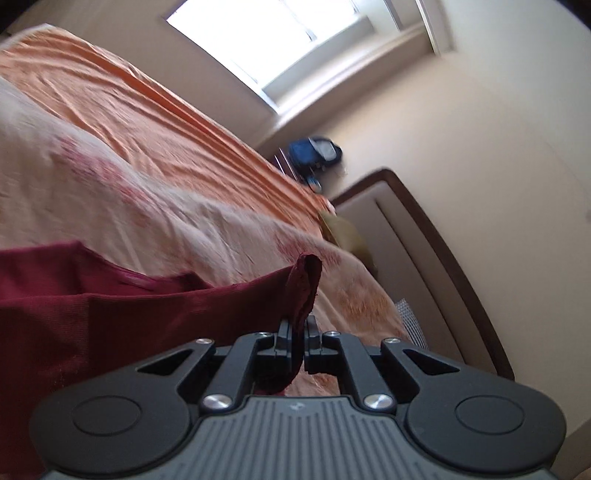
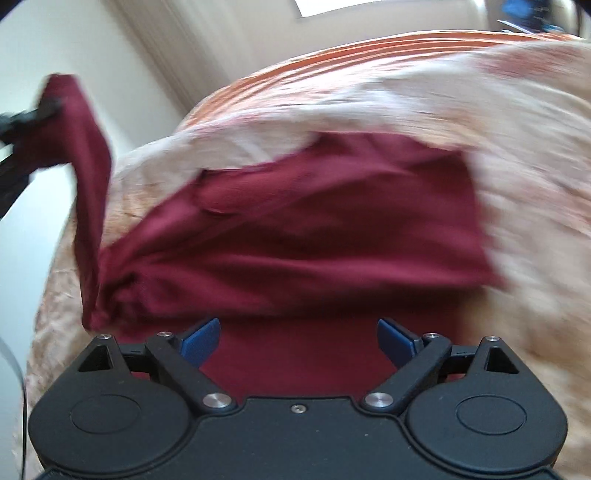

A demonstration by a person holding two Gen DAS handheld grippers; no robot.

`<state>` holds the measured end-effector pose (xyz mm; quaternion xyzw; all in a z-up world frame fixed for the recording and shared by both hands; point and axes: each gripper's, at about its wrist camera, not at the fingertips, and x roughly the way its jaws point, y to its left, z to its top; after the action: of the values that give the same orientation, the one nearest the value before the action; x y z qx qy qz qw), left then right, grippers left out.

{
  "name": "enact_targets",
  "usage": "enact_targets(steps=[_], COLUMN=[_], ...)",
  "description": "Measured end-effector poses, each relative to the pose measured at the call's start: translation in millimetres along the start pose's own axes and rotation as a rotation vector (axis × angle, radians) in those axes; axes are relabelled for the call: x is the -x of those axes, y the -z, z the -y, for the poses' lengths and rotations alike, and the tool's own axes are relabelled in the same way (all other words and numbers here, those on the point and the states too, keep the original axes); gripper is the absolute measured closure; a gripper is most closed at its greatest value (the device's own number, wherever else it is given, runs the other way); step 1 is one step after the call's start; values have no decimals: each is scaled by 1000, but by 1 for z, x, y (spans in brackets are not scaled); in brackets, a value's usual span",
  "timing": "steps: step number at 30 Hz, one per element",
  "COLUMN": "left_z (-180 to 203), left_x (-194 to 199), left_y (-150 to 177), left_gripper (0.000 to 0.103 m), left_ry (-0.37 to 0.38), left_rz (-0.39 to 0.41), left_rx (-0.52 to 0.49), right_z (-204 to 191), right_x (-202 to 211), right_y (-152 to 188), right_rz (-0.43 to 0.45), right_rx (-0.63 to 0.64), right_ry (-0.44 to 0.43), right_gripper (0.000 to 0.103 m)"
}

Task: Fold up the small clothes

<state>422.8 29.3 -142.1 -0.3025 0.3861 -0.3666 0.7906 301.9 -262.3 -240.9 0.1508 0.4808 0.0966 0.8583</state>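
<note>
A small dark red garment (image 2: 314, 229) lies on a pale floral bedspread (image 2: 517, 129). My left gripper (image 1: 300, 325) is shut on one end of the garment (image 1: 147, 314) and holds it lifted above the bed; a tuft of cloth sticks up past the fingers. In the right wrist view the left gripper (image 2: 40, 110) shows at the far left with the lifted strip of cloth hanging from it. My right gripper (image 2: 297, 339) is open just above the near part of the garment, its blue pads (image 2: 201, 339) spread wide with nothing between them.
An orange sheet (image 1: 147, 110) covers the far part of the bed. A padded headboard (image 1: 424, 251) with a dark wood frame stands at the right, with a yellow-green pillow (image 1: 347, 232) by it. A window (image 1: 277, 33) and a blue bag (image 1: 314, 151) are beyond the bed.
</note>
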Motion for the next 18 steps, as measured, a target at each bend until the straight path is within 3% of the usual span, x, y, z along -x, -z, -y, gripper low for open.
enact_targets(steps=[4,8,11,12,14,16,18], left_z=[15,15,15,20,26,25,26], left_x=[-85,-161,-200,-199,-192,-173,-145], left_y=[20,56,84,91,100,102,93], left_gripper=[98,97,87,82,51,45,44], left_ry=[7,-107,-194,-198,-187,-185,-210], left_rz=[-124,-284,-393,-405,-393,-349,-303], left_rx=[-54,-138,-221,-235,-247,-233,-193], right_z=[68,122,143,147,153,153,145], right_x=[49,86,92,94,93,85,72], right_y=[29,51,56,55,48,34,15], right_rz=[2,6,2,1,8,17,32], right_rx=[-63,-138,-163,-168,-171,-174,-187], right_ry=[100,145,144,136,103,55,2], right_gripper=[10,9,9,9,9,9,9])
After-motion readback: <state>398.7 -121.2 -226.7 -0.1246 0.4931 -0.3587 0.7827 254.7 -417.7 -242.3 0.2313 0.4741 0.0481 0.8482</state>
